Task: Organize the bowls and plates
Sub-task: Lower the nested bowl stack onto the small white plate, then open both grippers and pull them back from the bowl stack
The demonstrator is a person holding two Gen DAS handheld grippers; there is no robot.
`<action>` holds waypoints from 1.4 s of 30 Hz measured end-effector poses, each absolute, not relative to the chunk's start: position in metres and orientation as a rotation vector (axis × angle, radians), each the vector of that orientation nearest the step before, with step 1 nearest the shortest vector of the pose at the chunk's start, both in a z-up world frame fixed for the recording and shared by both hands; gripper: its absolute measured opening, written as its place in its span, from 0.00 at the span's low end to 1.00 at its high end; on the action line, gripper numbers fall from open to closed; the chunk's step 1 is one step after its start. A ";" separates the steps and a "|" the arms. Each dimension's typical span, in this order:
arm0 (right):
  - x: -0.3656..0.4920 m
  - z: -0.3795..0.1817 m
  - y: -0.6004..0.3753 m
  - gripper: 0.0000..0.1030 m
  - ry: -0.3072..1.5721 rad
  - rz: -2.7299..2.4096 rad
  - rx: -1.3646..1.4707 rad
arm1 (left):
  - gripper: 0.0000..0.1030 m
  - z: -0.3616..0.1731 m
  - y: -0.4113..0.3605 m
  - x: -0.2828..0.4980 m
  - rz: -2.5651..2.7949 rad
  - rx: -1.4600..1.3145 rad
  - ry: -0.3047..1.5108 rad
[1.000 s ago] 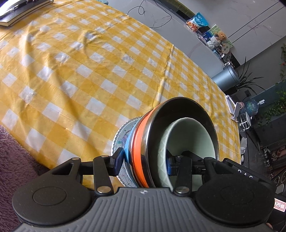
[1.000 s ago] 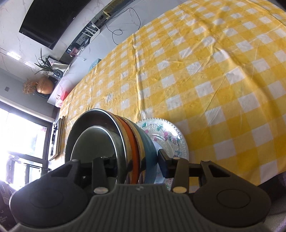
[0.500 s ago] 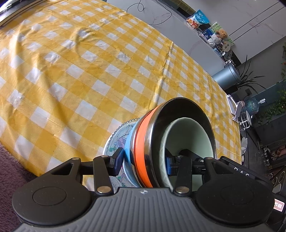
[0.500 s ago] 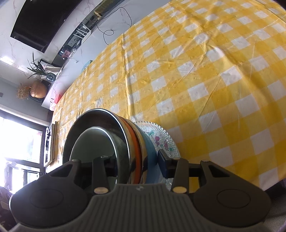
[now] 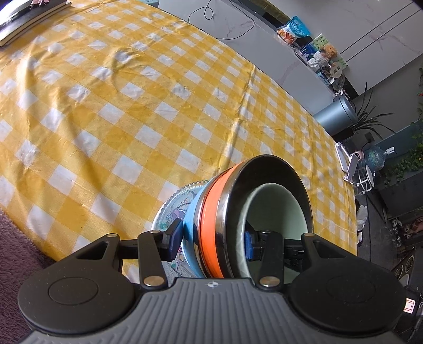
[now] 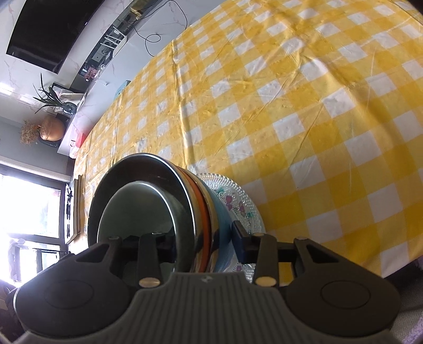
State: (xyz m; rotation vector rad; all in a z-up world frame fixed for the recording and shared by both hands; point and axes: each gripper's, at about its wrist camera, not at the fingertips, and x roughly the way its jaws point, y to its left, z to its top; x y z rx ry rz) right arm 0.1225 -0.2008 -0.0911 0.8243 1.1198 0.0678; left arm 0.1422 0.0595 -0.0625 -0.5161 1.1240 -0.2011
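A stack of nested bowls (image 5: 224, 211) stands on a patterned glass plate (image 5: 171, 209): a pale green bowl (image 5: 280, 209) inside a steel bowl, then an orange band and a light blue bowl. My left gripper (image 5: 211, 239) is shut on the stack's rim, one finger inside the green bowl and one outside at the blue bowl. My right gripper (image 6: 203, 238) is shut on the same stack (image 6: 185, 201) from the opposite side, above the glass plate (image 6: 238, 203).
The yellow and white checked tablecloth (image 5: 119, 105) covers the table. A dark book or tray (image 5: 23, 18) lies at its far left corner. A purple rug (image 5: 15, 243) lies below the table's near edge. Shelves, plants and a grey bin stand beyond the table.
Both grippers and the held stack have shifted slightly over the table, and the dark book has come back into the left wrist view. The grip on the stack is unchanged.
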 end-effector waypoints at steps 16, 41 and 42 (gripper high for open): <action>0.120 -0.078 -0.197 0.57 1.043 0.085 0.770 | 0.46 -0.062 0.057 0.143 -0.204 -0.478 1.119; -0.008 0.050 -0.195 0.79 0.575 0.107 0.399 | 0.67 0.062 0.032 0.004 -0.259 -0.079 0.523; -0.016 0.054 -0.194 0.79 0.559 0.108 0.380 | 0.69 0.064 0.032 -0.004 -0.255 -0.061 0.495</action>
